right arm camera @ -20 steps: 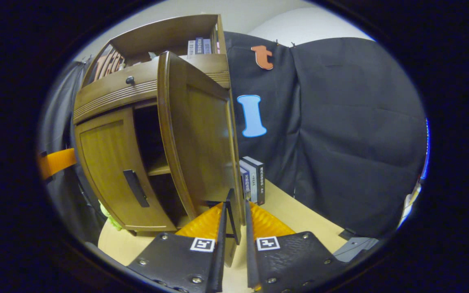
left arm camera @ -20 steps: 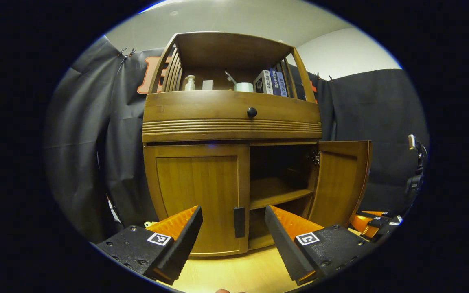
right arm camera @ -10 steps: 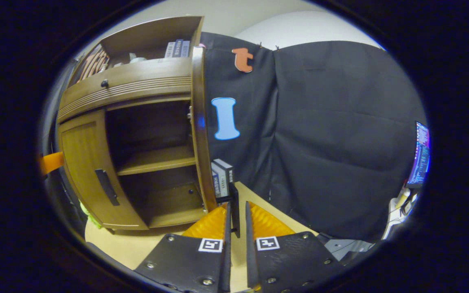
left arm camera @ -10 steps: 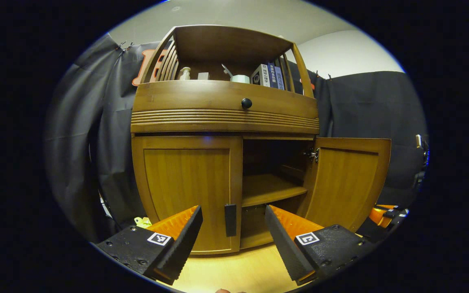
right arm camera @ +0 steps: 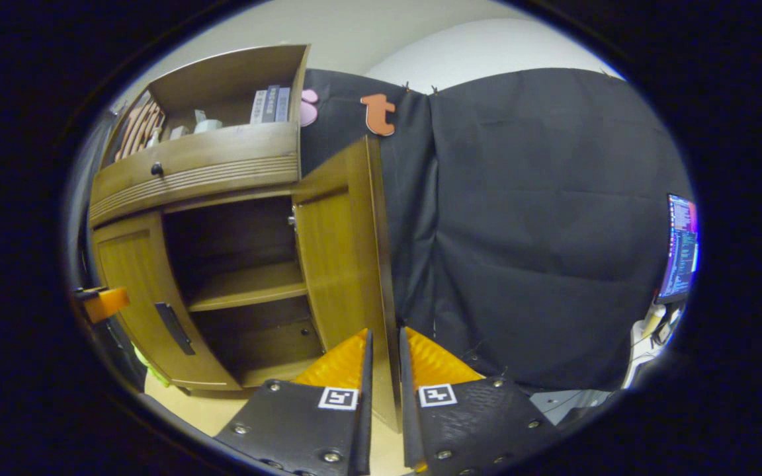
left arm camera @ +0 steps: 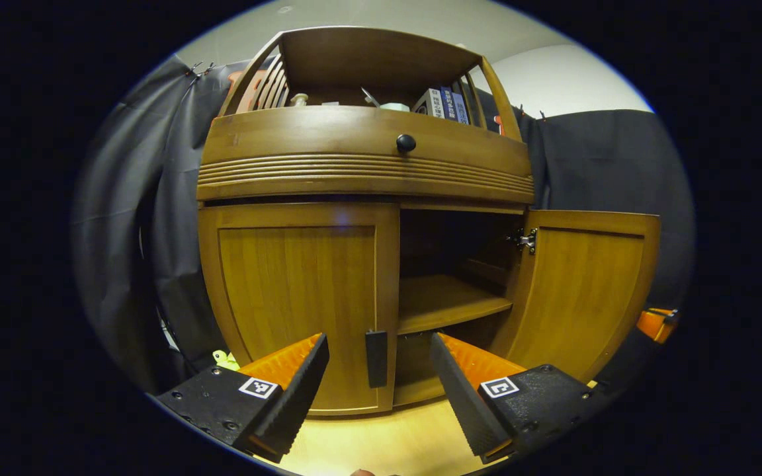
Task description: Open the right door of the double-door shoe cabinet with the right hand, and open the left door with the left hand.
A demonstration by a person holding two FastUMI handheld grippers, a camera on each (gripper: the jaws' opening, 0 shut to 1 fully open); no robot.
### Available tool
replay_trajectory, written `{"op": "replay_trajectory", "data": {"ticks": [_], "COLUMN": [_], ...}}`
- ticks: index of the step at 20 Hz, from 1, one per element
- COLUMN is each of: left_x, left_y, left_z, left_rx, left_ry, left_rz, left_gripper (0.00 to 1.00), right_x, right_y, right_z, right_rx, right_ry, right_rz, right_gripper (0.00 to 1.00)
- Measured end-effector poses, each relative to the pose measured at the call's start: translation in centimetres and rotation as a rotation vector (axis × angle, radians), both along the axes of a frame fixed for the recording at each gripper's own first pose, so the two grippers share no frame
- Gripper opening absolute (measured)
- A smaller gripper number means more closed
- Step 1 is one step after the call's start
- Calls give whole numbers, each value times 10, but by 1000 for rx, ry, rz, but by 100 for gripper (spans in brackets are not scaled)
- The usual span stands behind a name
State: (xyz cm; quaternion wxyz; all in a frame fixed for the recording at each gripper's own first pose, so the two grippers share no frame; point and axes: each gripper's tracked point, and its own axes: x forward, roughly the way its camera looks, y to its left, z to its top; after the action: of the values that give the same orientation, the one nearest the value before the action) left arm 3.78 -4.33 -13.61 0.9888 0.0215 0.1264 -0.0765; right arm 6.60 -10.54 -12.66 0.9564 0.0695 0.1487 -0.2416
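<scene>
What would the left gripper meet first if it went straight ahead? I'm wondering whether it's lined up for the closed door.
Probably the black handle on the closed left door; it sits between the open fingers of the left gripper, though depth is unclear.

The shoe cabinet (left arm camera: 301,284) is warm brown wood with black handles; each gripper (left arm camera: 378,367) has orange-and-black fingers.
</scene>
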Motion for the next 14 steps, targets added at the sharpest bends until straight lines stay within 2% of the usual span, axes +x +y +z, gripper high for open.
{"op": "replay_trajectory", "data": {"ticks": [3, 4, 6, 10, 13, 14], "left_x": [17, 22, 34, 61, 73, 80], "left_y": [1, 1, 0, -2, 2, 2], "left_z": [-13, -18, -32, -57, -74, -78], "left_rx": [20, 24, 31, 24, 23, 25], "left_ry": [11, 17, 39, 82, 114, 119], "left_rz": [8, 11, 17, 45, 79, 94], "left_gripper": [94, 96, 94, 96, 89, 86], "right_x": [-7, -7, -9, -16, -28, -28], "right_y": [-1, -3, -3, -8, -14, -15], "right_z": [25, 33, 51, 75, 85, 88], "right_rx": [0, -3, -18, -83, -154, -167], "right_ry": [-52, -70, -100, -138, -132, -131], "right_rz": [-1, -8, -19, -36, -53, -56], "right_gripper": [24, 26, 54, 77, 80, 87]}}
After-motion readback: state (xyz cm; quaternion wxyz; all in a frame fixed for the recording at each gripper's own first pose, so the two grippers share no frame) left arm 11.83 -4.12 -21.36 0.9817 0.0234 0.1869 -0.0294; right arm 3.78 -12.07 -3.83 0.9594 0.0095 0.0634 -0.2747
